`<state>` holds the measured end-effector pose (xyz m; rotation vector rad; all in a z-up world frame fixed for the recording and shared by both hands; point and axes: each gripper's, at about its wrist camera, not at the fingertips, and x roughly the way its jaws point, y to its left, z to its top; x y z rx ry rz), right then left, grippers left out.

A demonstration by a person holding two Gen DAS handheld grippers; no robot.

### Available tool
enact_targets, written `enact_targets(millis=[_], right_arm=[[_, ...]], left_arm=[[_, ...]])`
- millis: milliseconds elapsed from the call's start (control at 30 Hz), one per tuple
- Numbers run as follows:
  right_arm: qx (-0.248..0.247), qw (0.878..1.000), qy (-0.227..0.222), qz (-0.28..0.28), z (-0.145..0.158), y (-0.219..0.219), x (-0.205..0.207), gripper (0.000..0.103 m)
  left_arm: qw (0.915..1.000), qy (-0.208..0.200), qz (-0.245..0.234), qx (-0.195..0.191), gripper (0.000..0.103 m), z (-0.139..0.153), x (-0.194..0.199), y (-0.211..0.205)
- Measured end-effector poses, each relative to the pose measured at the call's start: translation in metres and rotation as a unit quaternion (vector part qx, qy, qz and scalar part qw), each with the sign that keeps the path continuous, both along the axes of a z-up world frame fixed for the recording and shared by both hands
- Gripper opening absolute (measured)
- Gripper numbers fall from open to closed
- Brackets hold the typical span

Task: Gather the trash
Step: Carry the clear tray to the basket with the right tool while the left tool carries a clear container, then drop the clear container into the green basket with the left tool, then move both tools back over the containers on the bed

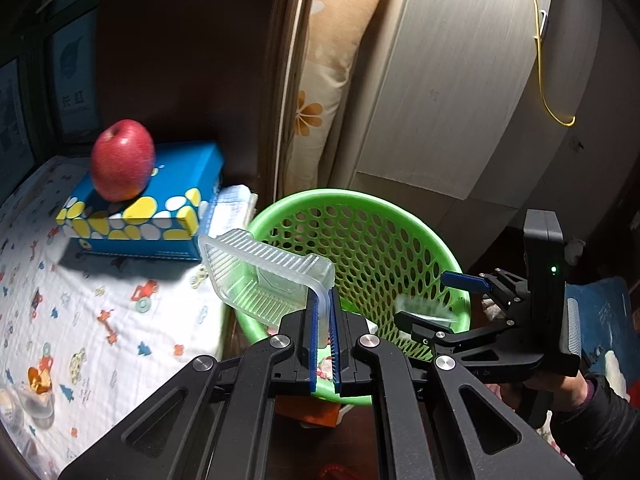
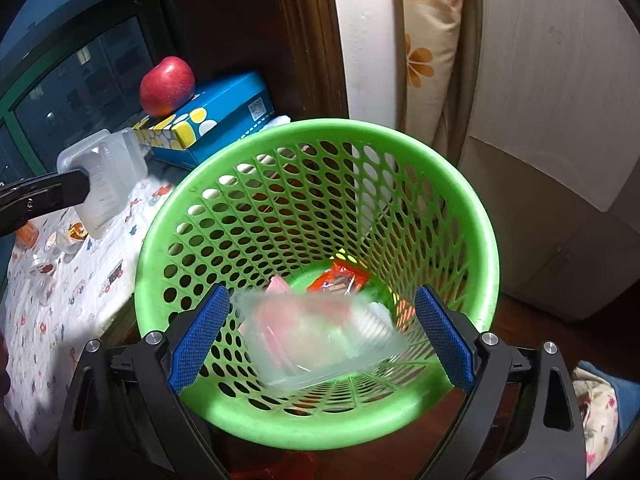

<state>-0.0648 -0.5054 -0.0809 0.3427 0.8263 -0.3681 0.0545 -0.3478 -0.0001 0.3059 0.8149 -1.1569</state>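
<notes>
My left gripper (image 1: pixel 325 300) is shut on the rim of a clear ribbed plastic tray (image 1: pixel 260 276), held beside the near left rim of the green mesh bin (image 1: pixel 360 216). From the right wrist view that tray (image 2: pixel 106 176) hangs left of the bin (image 2: pixel 320 428) over the table. My right gripper (image 2: pixel 320 320) stands open above the bin's mouth. Between and below its blue pads (image 2: pixel 200 332) a second clear tray (image 2: pixel 320 340), blurred, is inside the bin and touches neither pad. An orange wrapper (image 2: pixel 340 280) lies on the bin's bottom. The right gripper (image 1: pixel 432 296) also shows over the bin's right rim.
A red apple (image 1: pixel 122 160) rests on a blue tissue box (image 1: pixel 152 216) on the table with a patterned white cloth (image 1: pixel 100 320). Small clear cups (image 2: pixel 44 268) stand at the cloth's near left. A wooden post, a flowered cushion (image 1: pixel 328 80) and a pale cabinet (image 1: pixel 460 80) rise behind the bin.
</notes>
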Motion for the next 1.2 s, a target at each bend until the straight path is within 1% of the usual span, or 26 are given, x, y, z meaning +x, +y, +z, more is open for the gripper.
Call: enact_targets(millis=[267,600,633,667,700,767,833,867,900,967,1200], right_arm=[[0.006,1.000,-0.010,-0.007,0.002,-0.009,-0.011,0.094],[0.013,0.999,-0.026,-0.024,0.007,-0.015,-0.032,0.094],[0.014,0.999,-0.027,-0.025,0.007,-0.015,-0.034,0.094],[0.015,0.999,-0.028,-0.027,0.008,-0.016,-0.035,0.094],[0.016,0.999,-0.029,-0.028,0.008,-0.016,-0.037,0.094],[0.019,0.999,-0.032,-0.030,0.008,-0.016,-0.039,0.094],[0.023,0.999,-0.036,-0.030,0.010,-0.016,-0.040,0.094],[0.023,0.999,-0.037,-0.030,0.010,-0.015,-0.040,0.094],[0.022,0.999,-0.038,-0.029,0.011,-0.015,-0.040,0.094],[0.022,0.999,-0.040,-0.029,0.012,-0.013,-0.041,0.094],[0.019,0.999,-0.049,-0.014,0.020,-0.001,-0.035,0.094]], left_arm=[[0.9996,0.007,-0.018,0.021,0.005,-0.018,-0.005,-0.029],[0.9988,0.023,-0.027,0.034,0.007,-0.034,-0.008,-0.044],[0.9987,0.025,-0.028,0.035,0.008,-0.035,-0.008,-0.045],[0.9985,0.028,-0.028,0.037,0.012,-0.037,-0.008,-0.046],[0.9984,0.032,-0.029,0.038,0.019,-0.038,-0.008,-0.046],[0.9984,0.033,-0.027,0.038,0.020,-0.040,-0.009,-0.045],[0.9981,0.039,-0.029,0.039,0.027,-0.042,-0.009,-0.043],[0.9981,0.039,-0.026,0.040,0.033,-0.042,-0.010,-0.041],[0.9982,0.037,-0.025,0.040,0.035,-0.042,-0.010,-0.040],[0.9982,0.039,-0.023,0.040,0.038,-0.043,-0.010,-0.037],[0.9986,0.039,0.000,0.036,0.038,-0.040,-0.006,-0.010]])
